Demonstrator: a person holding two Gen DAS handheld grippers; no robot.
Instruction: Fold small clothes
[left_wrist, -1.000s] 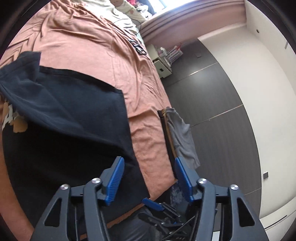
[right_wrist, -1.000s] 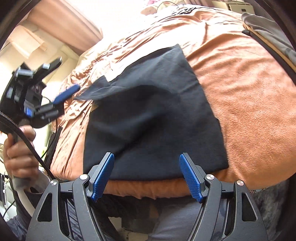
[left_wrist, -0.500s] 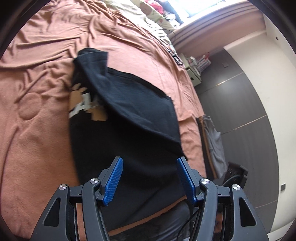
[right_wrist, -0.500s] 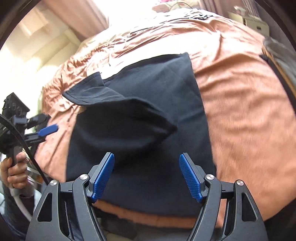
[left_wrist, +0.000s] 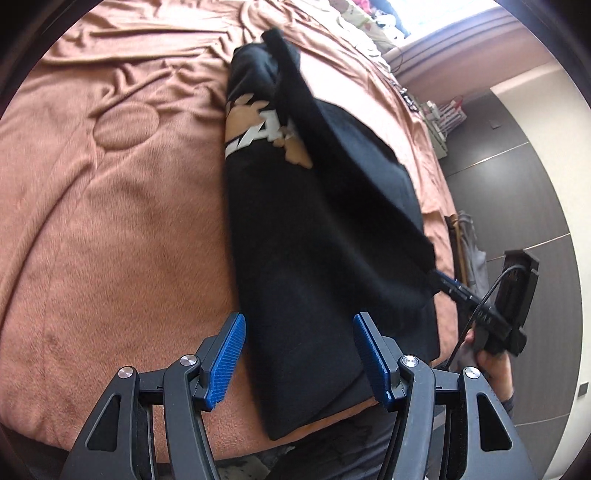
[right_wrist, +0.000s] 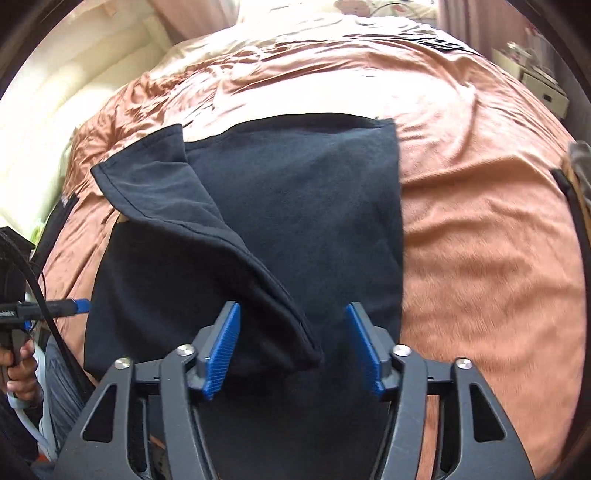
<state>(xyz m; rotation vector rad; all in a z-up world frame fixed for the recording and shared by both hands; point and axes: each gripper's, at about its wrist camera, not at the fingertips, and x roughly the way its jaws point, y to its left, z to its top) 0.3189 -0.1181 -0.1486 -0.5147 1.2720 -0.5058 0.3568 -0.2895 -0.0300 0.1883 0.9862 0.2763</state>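
A black shirt (right_wrist: 303, 206) lies mid-frame on the rust bedspread (right_wrist: 487, 236); both the left gripper (left_wrist: 297, 354) and right gripper (right_wrist: 291, 343) hover spread, empty.

Bed covered by a rumpled rust-orange blanket (right_wrist: 480, 229), with a black T-shirt (right_wrist: 303, 206) lying partly folded on it at the near edge, one flap turned over its middle, and pale patterned bedding (left_wrist: 354, 22) at the far edge.
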